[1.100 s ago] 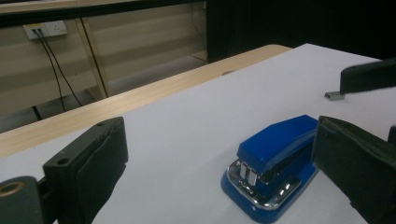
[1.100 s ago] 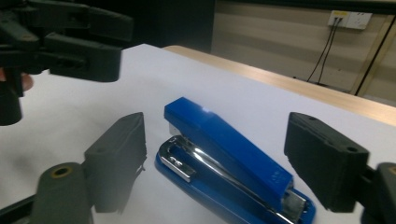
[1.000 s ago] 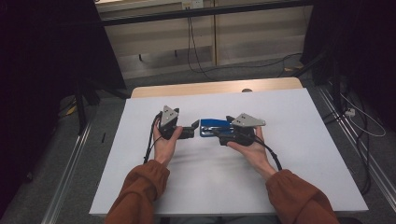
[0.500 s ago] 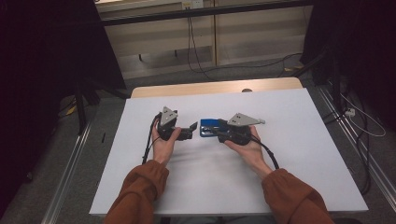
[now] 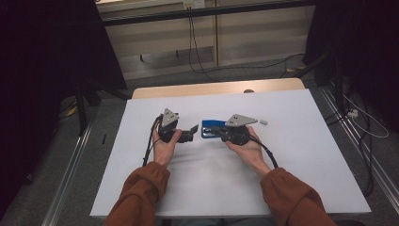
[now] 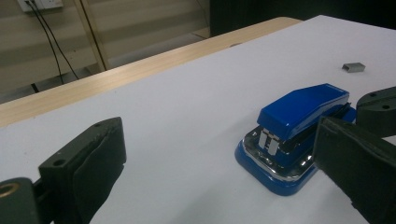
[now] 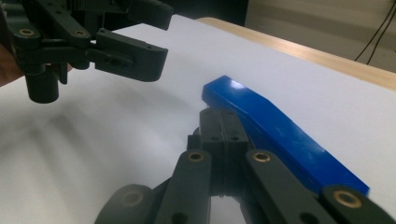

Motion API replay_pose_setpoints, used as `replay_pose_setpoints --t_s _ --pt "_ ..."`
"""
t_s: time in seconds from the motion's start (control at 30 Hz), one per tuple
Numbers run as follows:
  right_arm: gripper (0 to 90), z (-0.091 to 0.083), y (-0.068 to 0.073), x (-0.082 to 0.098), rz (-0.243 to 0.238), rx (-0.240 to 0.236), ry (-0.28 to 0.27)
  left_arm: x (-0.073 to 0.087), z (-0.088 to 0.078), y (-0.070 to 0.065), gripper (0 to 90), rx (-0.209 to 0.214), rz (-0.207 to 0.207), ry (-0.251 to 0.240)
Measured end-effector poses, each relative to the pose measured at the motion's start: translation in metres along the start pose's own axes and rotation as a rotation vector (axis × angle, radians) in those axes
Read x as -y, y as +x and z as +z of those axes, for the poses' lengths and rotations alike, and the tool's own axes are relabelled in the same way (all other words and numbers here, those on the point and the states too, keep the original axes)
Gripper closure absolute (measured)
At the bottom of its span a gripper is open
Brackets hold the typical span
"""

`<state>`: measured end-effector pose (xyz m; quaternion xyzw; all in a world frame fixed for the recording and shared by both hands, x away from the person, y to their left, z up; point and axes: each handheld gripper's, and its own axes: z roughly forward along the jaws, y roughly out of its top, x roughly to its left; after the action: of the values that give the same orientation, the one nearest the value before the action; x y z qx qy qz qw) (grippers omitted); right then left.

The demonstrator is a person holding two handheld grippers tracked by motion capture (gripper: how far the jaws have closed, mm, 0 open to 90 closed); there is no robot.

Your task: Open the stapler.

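Covering most of the wooden table (image 5: 221,87), a white sheet (image 5: 301,160) carries everything else. Near its middle lies the blue stapler (image 6: 299,128), flat on its base — the right gripper (image 7: 223,126) sits just beside it, jaws pressed together after closing, nothing visibly pinched between them. Facing the stapler's front end, the left gripper (image 6: 219,158) has its jaws spread wide. Farther right rests a small strip of staples (image 6: 353,67).
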<state>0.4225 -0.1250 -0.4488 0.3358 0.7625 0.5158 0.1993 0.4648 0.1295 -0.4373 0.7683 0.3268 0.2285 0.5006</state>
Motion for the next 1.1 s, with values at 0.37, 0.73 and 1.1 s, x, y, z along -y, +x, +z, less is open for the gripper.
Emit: replay_pose_setpoints --t_s 0.37,0.73,1.1 --pt "90.0 0.013 0.002 -0.003 -0.065 0.004 0.079 0.005 0.004 0.0 3.0 -0.001 0.005 0.038" --pt "90.0 0.022 0.001 -0.002 -0.119 0.024 0.14 0.008 0.007 -0.002 3.1 0.005 0.005 0.064" --pt "90.0 0.027 -0.003 0.002 -0.127 0.049 0.179 0.009 0.005 -0.006 31.0 0.037 0.035 0.099"
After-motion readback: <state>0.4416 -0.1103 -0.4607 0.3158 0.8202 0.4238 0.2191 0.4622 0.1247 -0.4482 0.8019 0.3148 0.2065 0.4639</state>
